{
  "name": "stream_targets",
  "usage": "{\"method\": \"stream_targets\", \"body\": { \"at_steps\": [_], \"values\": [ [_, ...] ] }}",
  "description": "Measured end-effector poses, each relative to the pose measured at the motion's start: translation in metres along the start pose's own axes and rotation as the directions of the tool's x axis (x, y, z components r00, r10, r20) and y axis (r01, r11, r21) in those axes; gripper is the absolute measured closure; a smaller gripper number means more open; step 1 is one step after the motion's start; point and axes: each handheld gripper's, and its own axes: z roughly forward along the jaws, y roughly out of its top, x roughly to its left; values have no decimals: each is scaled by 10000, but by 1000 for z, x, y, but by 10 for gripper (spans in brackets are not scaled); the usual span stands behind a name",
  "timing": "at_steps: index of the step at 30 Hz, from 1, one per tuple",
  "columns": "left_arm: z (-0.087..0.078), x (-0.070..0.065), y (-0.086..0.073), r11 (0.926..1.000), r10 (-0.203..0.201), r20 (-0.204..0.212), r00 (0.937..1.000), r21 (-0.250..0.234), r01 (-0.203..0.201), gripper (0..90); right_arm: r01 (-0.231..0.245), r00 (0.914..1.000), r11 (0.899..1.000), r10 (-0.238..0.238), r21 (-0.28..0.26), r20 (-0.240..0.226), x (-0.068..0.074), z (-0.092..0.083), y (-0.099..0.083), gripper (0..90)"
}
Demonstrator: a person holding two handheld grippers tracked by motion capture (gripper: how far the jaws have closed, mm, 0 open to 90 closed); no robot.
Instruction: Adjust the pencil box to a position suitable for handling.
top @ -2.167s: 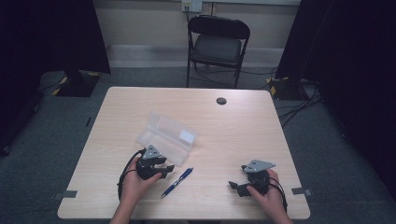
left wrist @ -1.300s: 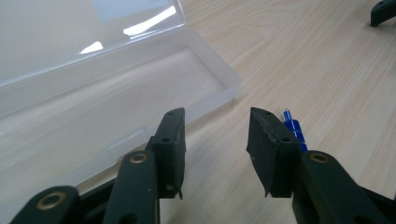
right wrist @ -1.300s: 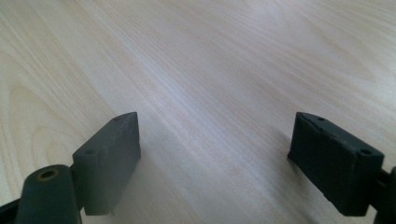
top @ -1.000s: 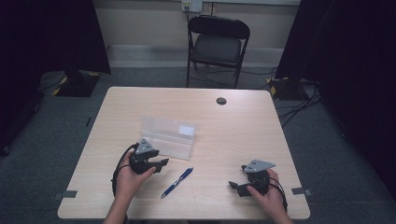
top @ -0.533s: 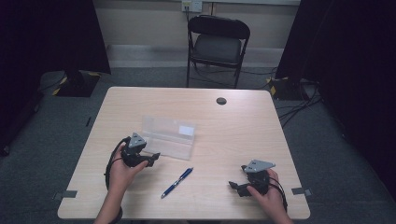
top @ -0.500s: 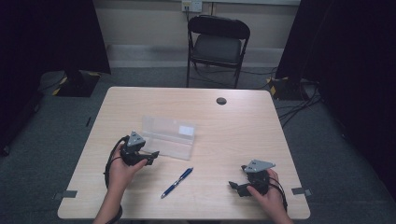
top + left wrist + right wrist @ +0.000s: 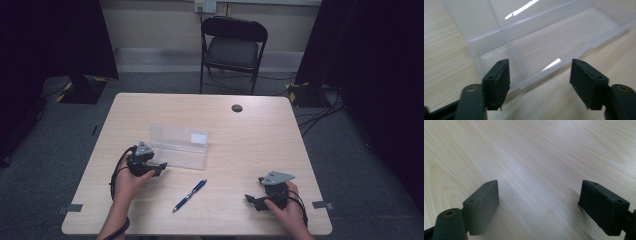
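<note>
Jaws wide, left gripper (image 7: 539, 82) faces the open clear plastic box (image 7: 544, 42), probably to grip it; right gripper (image 7: 539, 205), equally wide, idles near the wooden table's (image 7: 260, 130) front edge.

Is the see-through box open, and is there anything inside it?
Open and empty. The clear plastic box has its lid tipped back, and through its compartments you see just bare plastic and the wooden table underneath.

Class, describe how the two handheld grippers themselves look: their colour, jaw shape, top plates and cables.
Both the left gripper and the right gripper are black, each topped by a grey three-cornered plate, with a black cable looping from it. Up close, the jaws are flat, dark, blocky rectangular pads with small holes along their edges, fixed on arms with brass-coloured pivots. No sleeves show on the forearms.
</note>
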Motion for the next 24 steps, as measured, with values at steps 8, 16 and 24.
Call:
{"method": "stream_targets", "body": {
  "at_steps": [8, 16, 24],
  "values": [
    [-8, -14, 0, 9984, 103, 115, 9999, 550, -109, 521, 4, 10000, 10000, -4, 5, 16, 0, 0, 0, 152],
    [-6, -34, -7, 9969, -340, 591, 9977, 732, 296, 689, 3, 10000, 10000, -3, 4, -4, 0, 0, 0, 152],
    [-4, -45, -6, 9967, -535, 693, 9962, 643, 490, 850, 8, 10000, 10000, -8, 1, -3, 0, 0, 0, 152]
  ]
}}
